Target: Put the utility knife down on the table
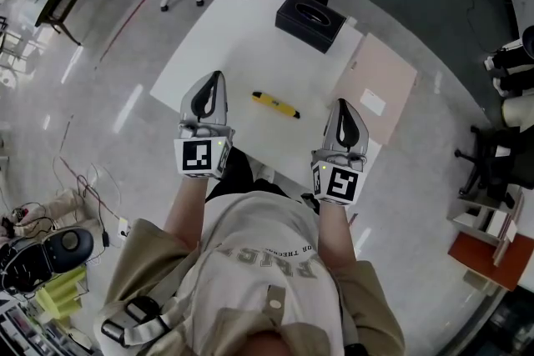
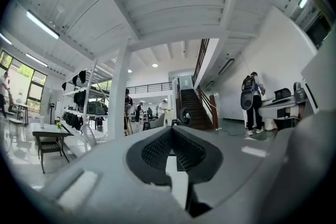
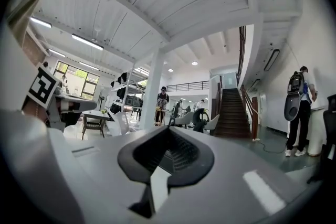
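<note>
1. Both sets of fingers [image 2: 156,150] are pressed together, empty — left gripper [image 1: 218,77], right gripper [image 1: 342,103].
2. Yellow utility knife [image 1: 276,104] lies flat on the table [image 1: 225,29] between them — seemingly done; withdraw without nudging it.

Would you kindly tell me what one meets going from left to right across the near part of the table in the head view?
left gripper → utility knife → right gripper
</note>
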Available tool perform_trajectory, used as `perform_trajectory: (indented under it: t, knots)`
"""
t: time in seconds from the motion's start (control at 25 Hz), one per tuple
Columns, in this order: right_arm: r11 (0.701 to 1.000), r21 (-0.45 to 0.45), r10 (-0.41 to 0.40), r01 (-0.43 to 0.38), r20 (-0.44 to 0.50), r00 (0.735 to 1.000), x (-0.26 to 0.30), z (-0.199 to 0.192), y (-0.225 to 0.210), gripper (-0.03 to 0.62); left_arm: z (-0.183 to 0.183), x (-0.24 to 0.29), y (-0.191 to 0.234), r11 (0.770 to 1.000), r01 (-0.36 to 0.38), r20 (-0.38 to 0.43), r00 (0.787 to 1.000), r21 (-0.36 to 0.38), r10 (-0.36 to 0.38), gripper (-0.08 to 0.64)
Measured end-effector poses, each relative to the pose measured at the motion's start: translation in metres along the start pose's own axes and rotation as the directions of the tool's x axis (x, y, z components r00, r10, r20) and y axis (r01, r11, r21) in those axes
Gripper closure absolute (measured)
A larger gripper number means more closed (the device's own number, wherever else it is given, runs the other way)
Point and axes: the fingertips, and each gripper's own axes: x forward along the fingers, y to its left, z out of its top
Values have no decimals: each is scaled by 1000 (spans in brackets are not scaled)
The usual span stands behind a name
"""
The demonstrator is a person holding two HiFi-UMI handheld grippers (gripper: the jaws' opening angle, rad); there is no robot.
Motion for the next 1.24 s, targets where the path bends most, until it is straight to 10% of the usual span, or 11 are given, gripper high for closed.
perform_trajectory:
  t: [1.24]
  knots:
    - [999,-52,-8,9,10,1000,-14,9,-11,594,14,-16,-27,996,36,28,999,79,-38,546]
